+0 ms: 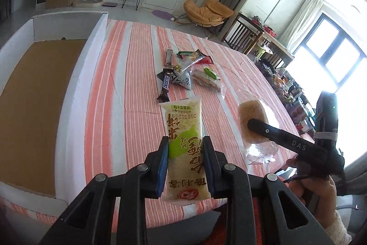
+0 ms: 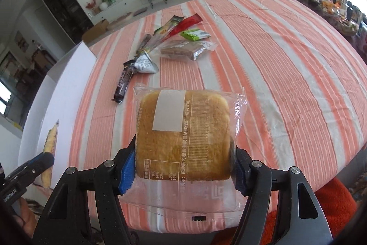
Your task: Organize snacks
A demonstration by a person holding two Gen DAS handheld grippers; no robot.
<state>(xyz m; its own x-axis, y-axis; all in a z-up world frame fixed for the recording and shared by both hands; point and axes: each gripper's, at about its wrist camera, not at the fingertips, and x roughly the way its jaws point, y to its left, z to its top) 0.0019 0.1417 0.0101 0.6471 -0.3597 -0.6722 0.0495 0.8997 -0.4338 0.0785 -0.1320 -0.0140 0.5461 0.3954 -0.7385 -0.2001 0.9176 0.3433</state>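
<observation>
Living room, striped tablecloth (image 1: 128,75); left gripper (image 1: 185,167) clamps rice-cracker pack (image 1: 183,141), right gripper (image 2: 183,169) clamps bagged bread (image 2: 185,134).

wide bare striped desk (image 2: 286,66) right of the snack pile (image 2: 169,45), open for passing. pile clustered mid-desk, blocking a straight run forward. white box (image 1: 75,88) along the left edge, its wall raised, floor bare, open from above. narrow bare strip between box wall and snickers bar (image 1: 165,84). near desk edge clear below both held packets.
</observation>
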